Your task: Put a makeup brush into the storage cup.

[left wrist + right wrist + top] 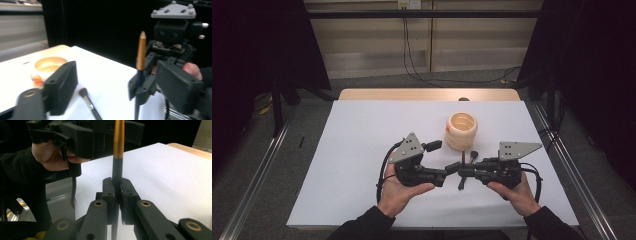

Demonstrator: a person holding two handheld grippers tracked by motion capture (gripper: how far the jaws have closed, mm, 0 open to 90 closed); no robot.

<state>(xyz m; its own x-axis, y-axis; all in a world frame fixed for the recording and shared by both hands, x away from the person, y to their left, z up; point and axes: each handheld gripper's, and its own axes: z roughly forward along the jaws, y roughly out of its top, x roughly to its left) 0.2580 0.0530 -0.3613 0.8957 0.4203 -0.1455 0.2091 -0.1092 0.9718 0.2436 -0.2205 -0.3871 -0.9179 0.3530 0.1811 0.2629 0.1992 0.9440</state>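
Note:
My right gripper (117, 187) is shut on a thin brush (118, 142), gold above and black below, which it holds upright over the white table sheet (362, 150). In the high view this brush (461, 184) stands near the table's front middle, where the two grippers meet. My left gripper (117, 77) faces the right one with its jaws wide apart. The upright brush (141, 52) and the right gripper's fingertips (140, 87) stand between those jaws, untouched by the pads. A second small brush (87, 100) lies flat on the sheet below.
A ribbed, light wooden cup (461, 131) stands upright just beyond the grippers, right of centre. The lying brush's head (474, 154) points toward it. A bare wooden strip (427, 94) edges the table's far side, and metal rails (562, 155) run along both sides.

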